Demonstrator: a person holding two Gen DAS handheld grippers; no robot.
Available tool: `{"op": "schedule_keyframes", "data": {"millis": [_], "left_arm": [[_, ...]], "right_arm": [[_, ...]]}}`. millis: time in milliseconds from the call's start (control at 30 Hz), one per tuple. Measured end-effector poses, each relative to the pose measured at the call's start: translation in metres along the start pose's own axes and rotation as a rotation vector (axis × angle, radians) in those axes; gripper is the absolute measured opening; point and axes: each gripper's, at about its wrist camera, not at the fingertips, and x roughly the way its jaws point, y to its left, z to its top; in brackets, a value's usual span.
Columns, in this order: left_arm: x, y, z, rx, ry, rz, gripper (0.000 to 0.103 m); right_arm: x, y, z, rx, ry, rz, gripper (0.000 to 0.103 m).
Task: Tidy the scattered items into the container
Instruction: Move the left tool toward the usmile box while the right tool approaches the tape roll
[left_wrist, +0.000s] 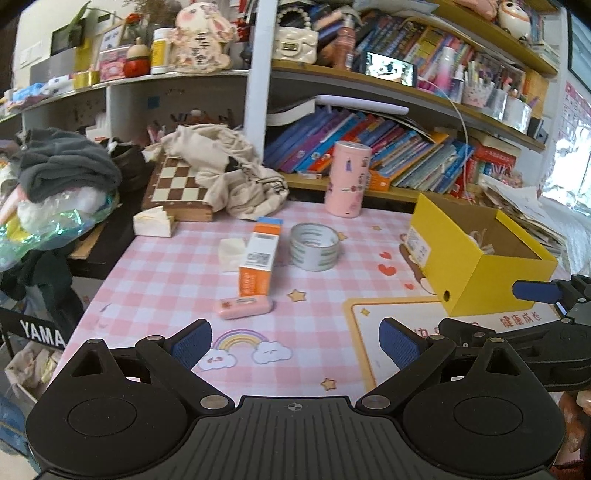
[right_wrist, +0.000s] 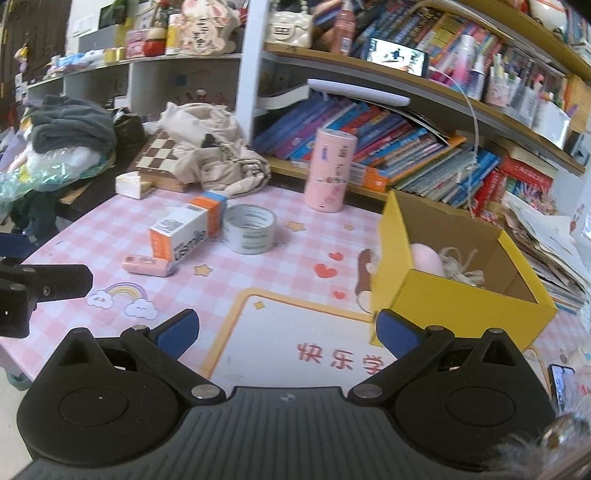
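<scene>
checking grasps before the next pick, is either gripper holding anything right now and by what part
Nothing is held. The left gripper and right gripper both stand open and empty above the table, apart from the orange box and tape roll.

box (right_wrist: 461, 299) right, twine (right_wrist: 460, 264) inside | tape roll (right_wrist: 250, 229) centre | carton (right_wrist: 188, 230) just left | tube (right_wrist: 147, 265) before carton
</scene>
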Motion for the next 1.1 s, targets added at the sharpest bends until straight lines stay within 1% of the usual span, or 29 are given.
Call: {"op": "schedule_keyframes", "data": {"millis": [167, 367, 733, 867, 1100], "left_arm": [[0.0, 0.013, -0.003, -0.02, 0.011, 0.001, 0.099], [0.001, 0.019, -0.003, -0.019, 0.013, 0.0, 0.099], [0.014, 0.022, -0.001, -0.032, 0.019, -0.002, 0.099], [0.022, 0.022, 0.002, -0.038, 0.021, 0.004, 0.098], [0.039, 0.027, 0.009, -0.058, 0.036, 0.034, 0.098]], "right_arm": [[0.004, 0.012, 0.003, -0.013, 0.01, 0.024, 0.103], [0.007, 0.02, 0.006, -0.024, 0.02, 0.042, 0.103], [0.018, 0.02, 0.01, -0.039, 0.041, 0.052, 0.103], [0.027, 0.017, 0.014, -0.041, 0.046, 0.056, 0.103], [0.053, 0.014, 0.025, -0.053, 0.061, 0.088, 0.103]]}}
